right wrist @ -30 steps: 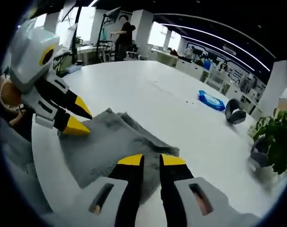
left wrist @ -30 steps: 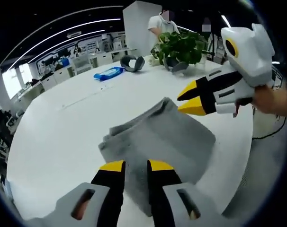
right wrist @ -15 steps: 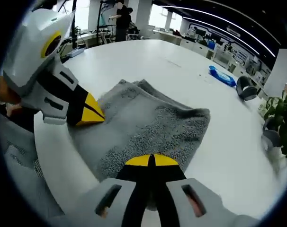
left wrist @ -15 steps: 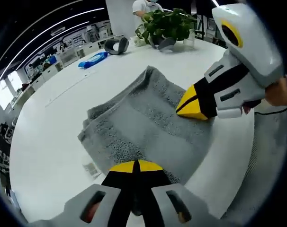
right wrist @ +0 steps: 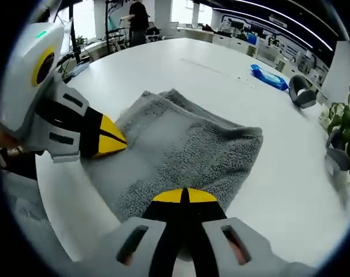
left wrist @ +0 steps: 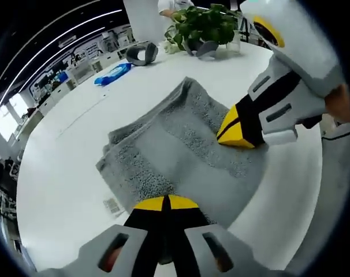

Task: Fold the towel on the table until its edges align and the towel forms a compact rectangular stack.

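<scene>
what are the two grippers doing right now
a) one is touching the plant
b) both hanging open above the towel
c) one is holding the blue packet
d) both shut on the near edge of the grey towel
d: the left gripper and the right gripper each have their yellow tips pressed together on the near edge of the grey towel, which lies folded on the white table.

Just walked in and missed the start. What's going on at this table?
A person is folding a grey towel on a white table with two handheld grippers. The left gripper and the right gripper are each shut on the towel's near edge, one toward each end. The towel lies already folded into a rough rectangle with layered edges, so another fold looks likely.
</scene>
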Action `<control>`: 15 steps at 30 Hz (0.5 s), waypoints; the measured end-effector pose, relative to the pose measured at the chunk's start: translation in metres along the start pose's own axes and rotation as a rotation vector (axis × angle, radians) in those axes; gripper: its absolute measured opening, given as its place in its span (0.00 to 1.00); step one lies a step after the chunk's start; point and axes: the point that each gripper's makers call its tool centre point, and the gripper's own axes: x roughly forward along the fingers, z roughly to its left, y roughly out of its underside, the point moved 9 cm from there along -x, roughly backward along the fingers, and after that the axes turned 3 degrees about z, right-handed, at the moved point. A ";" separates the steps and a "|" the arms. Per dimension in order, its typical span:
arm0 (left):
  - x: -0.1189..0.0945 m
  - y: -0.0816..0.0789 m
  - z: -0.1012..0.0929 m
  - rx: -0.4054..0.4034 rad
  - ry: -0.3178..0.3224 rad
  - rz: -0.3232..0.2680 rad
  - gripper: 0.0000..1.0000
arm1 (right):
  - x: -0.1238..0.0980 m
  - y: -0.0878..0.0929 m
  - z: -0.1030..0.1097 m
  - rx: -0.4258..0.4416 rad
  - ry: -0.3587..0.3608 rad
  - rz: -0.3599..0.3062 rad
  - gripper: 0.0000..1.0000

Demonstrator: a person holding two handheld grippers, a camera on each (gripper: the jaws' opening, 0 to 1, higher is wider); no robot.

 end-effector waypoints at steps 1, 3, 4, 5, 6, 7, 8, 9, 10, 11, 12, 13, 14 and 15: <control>0.002 -0.003 0.002 -0.005 -0.001 0.005 0.00 | 0.002 -0.002 -0.003 -0.001 0.004 -0.001 0.00; 0.006 -0.007 0.005 -0.005 -0.004 0.007 0.00 | 0.005 -0.005 -0.007 -0.004 0.012 -0.002 0.00; 0.007 -0.008 0.007 -0.006 -0.006 0.007 0.00 | 0.006 -0.006 -0.008 -0.009 0.017 -0.003 0.00; 0.009 -0.011 0.009 -0.007 -0.006 0.009 0.00 | 0.007 -0.008 -0.010 -0.023 0.024 0.001 0.00; 0.010 -0.012 0.010 -0.011 -0.003 0.013 0.00 | 0.008 -0.010 -0.011 -0.033 0.028 0.005 0.00; 0.012 -0.014 0.012 -0.020 0.001 0.017 0.00 | 0.010 -0.013 -0.013 -0.055 0.034 0.012 0.00; 0.013 -0.016 0.014 -0.023 0.002 0.018 0.00 | 0.011 -0.014 -0.015 -0.062 0.038 0.014 0.00; 0.015 -0.017 0.015 -0.023 0.003 0.020 0.00 | 0.013 -0.016 -0.016 -0.068 0.042 0.017 0.00; 0.016 -0.019 0.016 -0.022 0.003 0.020 0.00 | 0.014 -0.018 -0.018 -0.068 0.044 0.019 0.00; 0.017 -0.020 0.017 -0.023 0.002 0.022 0.00 | 0.015 -0.020 -0.019 -0.068 0.046 0.020 0.00; 0.018 -0.022 0.018 -0.025 0.001 0.025 0.00 | 0.016 -0.021 -0.021 -0.068 0.048 0.021 0.00; 0.019 -0.023 0.019 -0.025 0.001 0.026 0.00 | 0.017 -0.021 -0.022 -0.070 0.049 0.021 0.00; 0.020 -0.024 0.020 -0.025 0.000 0.028 0.00 | 0.018 -0.023 -0.024 -0.071 0.049 0.023 0.00; 0.021 -0.025 0.021 -0.023 -0.001 0.029 0.00 | 0.019 -0.024 -0.025 -0.072 0.049 0.024 0.00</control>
